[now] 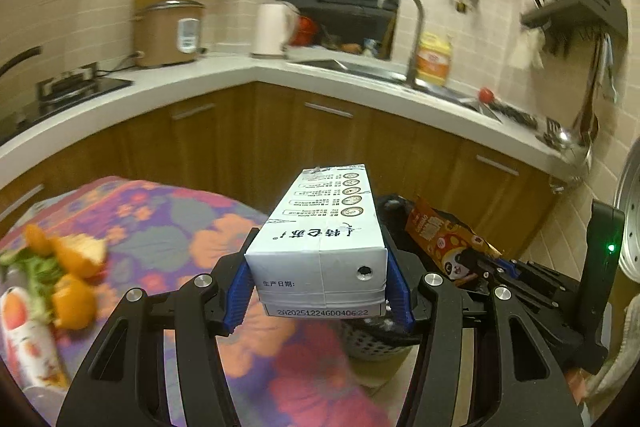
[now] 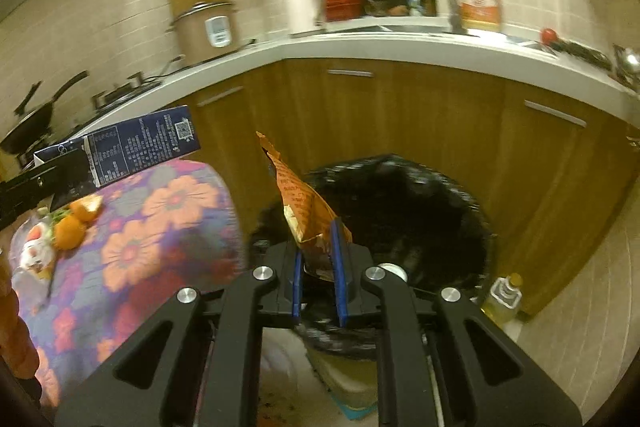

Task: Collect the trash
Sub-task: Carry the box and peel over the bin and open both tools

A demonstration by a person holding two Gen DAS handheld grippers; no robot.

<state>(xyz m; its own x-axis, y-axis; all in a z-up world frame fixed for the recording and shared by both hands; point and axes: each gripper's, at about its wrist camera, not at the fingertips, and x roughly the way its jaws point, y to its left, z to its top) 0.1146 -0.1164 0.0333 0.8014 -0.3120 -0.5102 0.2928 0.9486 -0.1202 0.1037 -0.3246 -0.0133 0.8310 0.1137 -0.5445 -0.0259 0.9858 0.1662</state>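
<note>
The right gripper (image 2: pixel 318 277) is nearer the drop: its jaws pinch an orange snack wrapper (image 2: pixel 298 201) directly above the black-lined trash bin (image 2: pixel 452 211). The left gripper (image 1: pixel 318 289) clamps a milk carton (image 1: pixel 332 227) by its near end (long axis pointing away), over the floral tabletop (image 1: pixel 160 227) edge, the bin just right.

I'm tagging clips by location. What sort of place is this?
A home kitchen: a sink with faucet, a rice cooker on the counter, and a stove.
</note>
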